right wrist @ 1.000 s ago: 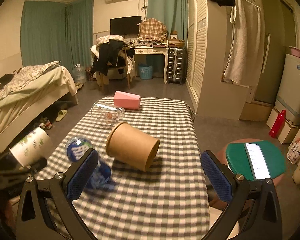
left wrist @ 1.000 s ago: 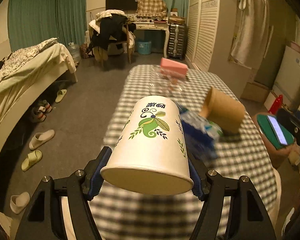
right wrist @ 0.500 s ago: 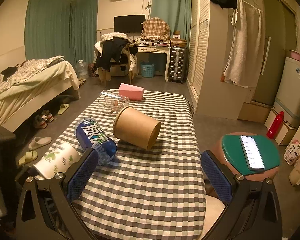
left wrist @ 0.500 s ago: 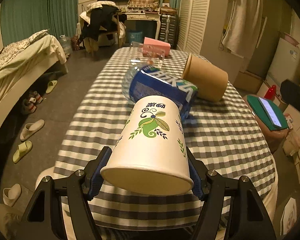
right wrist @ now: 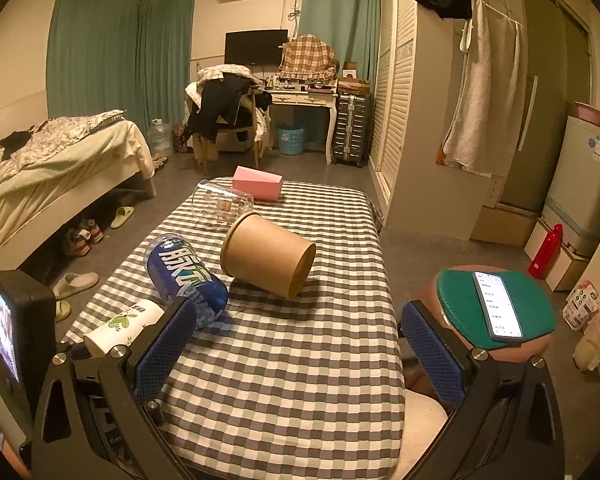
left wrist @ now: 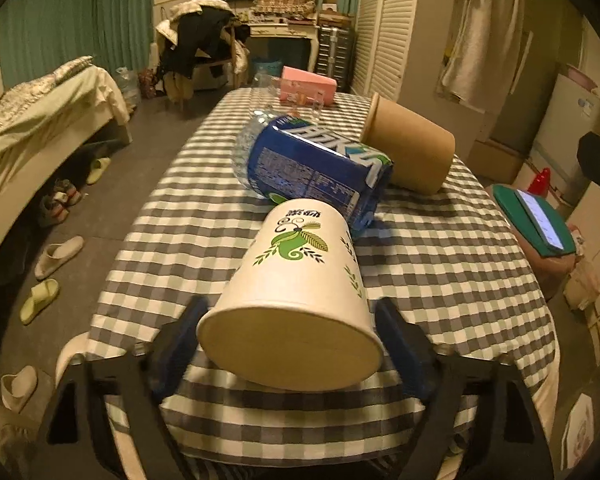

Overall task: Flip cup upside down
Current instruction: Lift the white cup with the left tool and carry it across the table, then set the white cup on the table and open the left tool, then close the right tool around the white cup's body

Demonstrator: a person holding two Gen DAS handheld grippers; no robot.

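Left tongs: the left gripper (left wrist: 288, 344) clamps the white paper cup (left wrist: 296, 292) across its wide end, one blue pad on each side of the rim.
Right tongs: the right gripper (right wrist: 296, 344) stands wide apart with nothing between its pads, over the near end of the table.
Cup position: held above the near edge of the checked tablecloth (left wrist: 440, 272); whether it touches the cloth I cannot tell.
Cup long axis: close to level and pointing away from the left tongs, wide end toward the camera, narrow base forward and slightly down, so the printed leaf faces up.
Nearer hand: the left one by far; from the right wrist view the cup (right wrist: 124, 326) lies low and to that gripper's left.
Turn needed, as I judge it: pitching the wrist until the wide end faces the cloth, then lowering.
Neighbours: the blue-labelled bottle (left wrist: 312, 164) lies just beyond the cup's base, the brown paper cup (left wrist: 410, 148) on its side past it; both could be nudged during the turn.
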